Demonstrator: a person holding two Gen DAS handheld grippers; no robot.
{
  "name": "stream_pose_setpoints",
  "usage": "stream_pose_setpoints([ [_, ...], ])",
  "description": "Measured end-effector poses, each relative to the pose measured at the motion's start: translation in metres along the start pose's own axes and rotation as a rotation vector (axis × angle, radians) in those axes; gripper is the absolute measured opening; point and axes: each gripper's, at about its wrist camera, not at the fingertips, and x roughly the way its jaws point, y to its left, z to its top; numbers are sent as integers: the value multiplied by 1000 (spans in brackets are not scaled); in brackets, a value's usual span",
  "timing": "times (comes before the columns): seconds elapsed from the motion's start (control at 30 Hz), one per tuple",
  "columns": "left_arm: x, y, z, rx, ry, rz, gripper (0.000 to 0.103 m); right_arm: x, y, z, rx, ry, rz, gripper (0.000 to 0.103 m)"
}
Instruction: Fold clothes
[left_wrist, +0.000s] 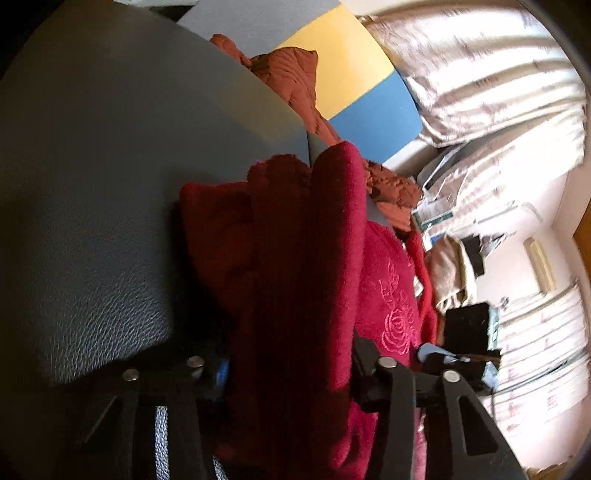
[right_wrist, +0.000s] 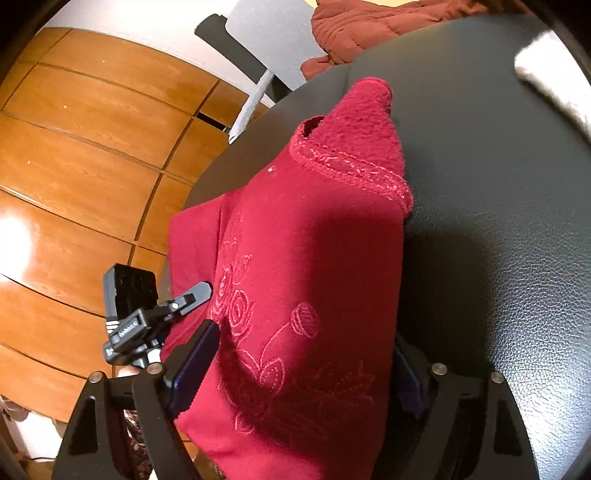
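A crimson fleece garment (left_wrist: 295, 266) with embroidered roses lies bunched on a round black leather surface (left_wrist: 92, 184). My left gripper (left_wrist: 291, 369) is shut on a thick fold of it, cloth filling the space between its fingers. In the right wrist view the same garment (right_wrist: 314, 258) drapes over the surface's edge (right_wrist: 498, 184), its stitched hem pointing away. My right gripper (right_wrist: 303, 369) is shut on the garment's near part, one blue-padded finger (right_wrist: 195, 362) showing at the left. The left gripper's body (right_wrist: 140, 317) shows beside the cloth.
A rust-coloured quilted garment (left_wrist: 291, 77) lies beyond the black surface, also in the right wrist view (right_wrist: 369, 26). A yellow and blue panel (left_wrist: 354, 81) stands behind it. Curtains (left_wrist: 498, 92) and clutter fill the right. Wooden floor (right_wrist: 81, 166) lies below the edge.
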Motion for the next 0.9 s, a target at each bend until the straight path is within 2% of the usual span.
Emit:
stream_pose_setpoints([
  [0.07,-4,-2,-4,10,-18,6,40,0,2,-1,-18,-13,-37,67],
  [0.17,-9,-12,-10,57,-42,43,37,-1,8,-3,-55,-23,-57,56],
  [0.27,-20,-20,-16,76,-75,61,35,-5,17,-3,-58,-35,-42,48],
  [0.43,-55,-25,-30,67,-161,54,34,-10,56,4,-140,-49,-6,44],
  [0.6,-142,-19,-50,22,-350,47,34,4,122,18,-286,-20,78,44],
  [0.73,-237,-5,-78,-9,-535,146,34,52,196,28,-431,60,178,44],
  [0.9,-345,34,-120,-121,-718,283,34,142,304,19,-615,199,308,44],
])
